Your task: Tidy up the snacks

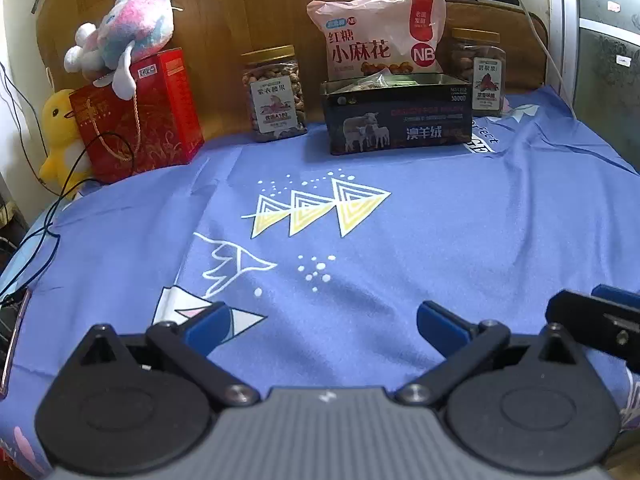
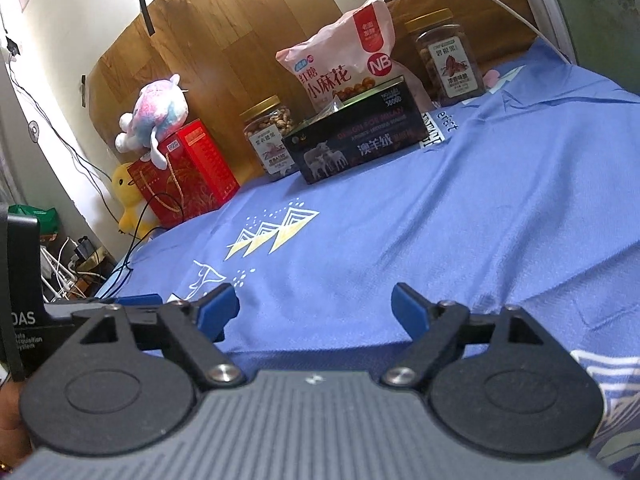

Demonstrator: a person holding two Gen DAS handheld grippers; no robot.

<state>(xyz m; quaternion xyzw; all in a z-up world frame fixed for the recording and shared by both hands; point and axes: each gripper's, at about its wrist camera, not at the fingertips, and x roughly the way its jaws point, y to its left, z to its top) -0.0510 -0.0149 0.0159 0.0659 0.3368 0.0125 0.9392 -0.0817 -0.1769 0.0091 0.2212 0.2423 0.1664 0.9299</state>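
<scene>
Looks mostly done to me: the pink twisted-snack bag (image 1: 376, 36) stands behind the dark open tin with sheep on it (image 1: 396, 120), a gold-lidded nut jar on each side (image 1: 274, 94) (image 1: 478, 70), all lined up at the far edge of the blue patterned sheet (image 1: 360, 248). My left gripper (image 1: 322, 322) and right gripper (image 2: 316, 308) hang over bare sheet, fingers wide, holding nothing.
</scene>
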